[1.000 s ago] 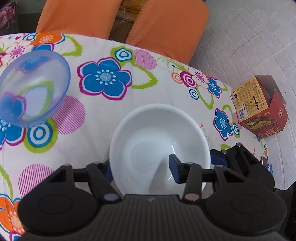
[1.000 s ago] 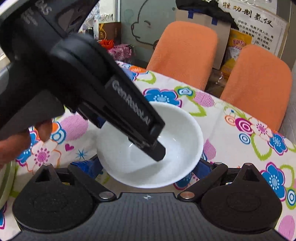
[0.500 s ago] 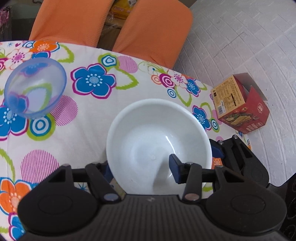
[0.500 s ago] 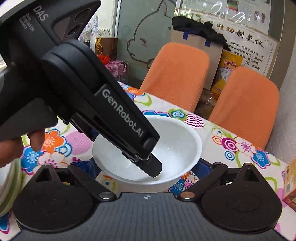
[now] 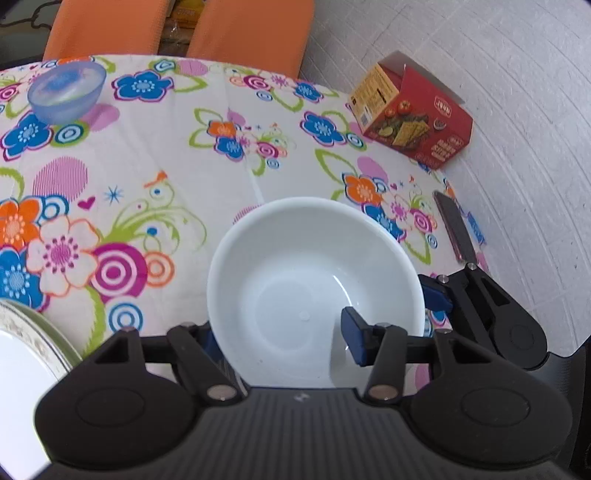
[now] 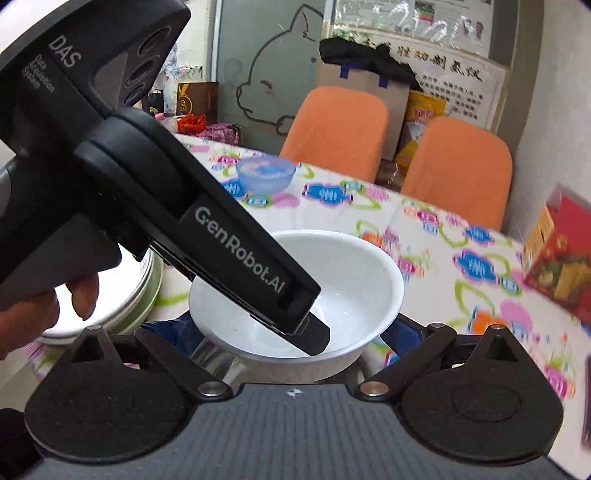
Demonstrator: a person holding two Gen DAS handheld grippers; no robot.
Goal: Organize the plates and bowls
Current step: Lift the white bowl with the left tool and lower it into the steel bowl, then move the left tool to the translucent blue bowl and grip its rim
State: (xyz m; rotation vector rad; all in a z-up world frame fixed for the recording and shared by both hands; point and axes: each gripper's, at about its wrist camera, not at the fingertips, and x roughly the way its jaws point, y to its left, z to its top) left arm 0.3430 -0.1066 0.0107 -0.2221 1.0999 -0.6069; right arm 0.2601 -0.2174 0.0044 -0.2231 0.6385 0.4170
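White bowl (image 5: 295, 280) sits low and central in the left wrist view, lifted clear of the flowered tablecloth (image 5: 177, 155). The left gripper (image 5: 284, 332) pinches its near wall: one blue pad (image 5: 352, 341) lies inside the bowl at about 4 o'clock from its centre, the other finger is outside at 8 o'clock, mostly hidden by the rim. In the right wrist view the same bowl (image 6: 354, 266) fills the middle, with the left tool's black body reaching down into it from 10 o'clock. The right gripper (image 6: 291, 328) has its fingers spread to either side beneath the bowl; whether they touch it cannot be told. A hand (image 6: 40, 306) holds the left tool at 9 o'clock.

Stacked plates (image 5: 33, 332) with a green-edged rim lie at 8 o'clock of the left view, just beside the bowl. A translucent blue bowl (image 5: 66, 90) stands well apart at 11 o'clock, near two orange chairs (image 5: 243, 29). A red carton (image 5: 417, 114) lies at 2 o'clock by the table's edge, and a dark flat object (image 5: 456, 229) at 3 o'clock.
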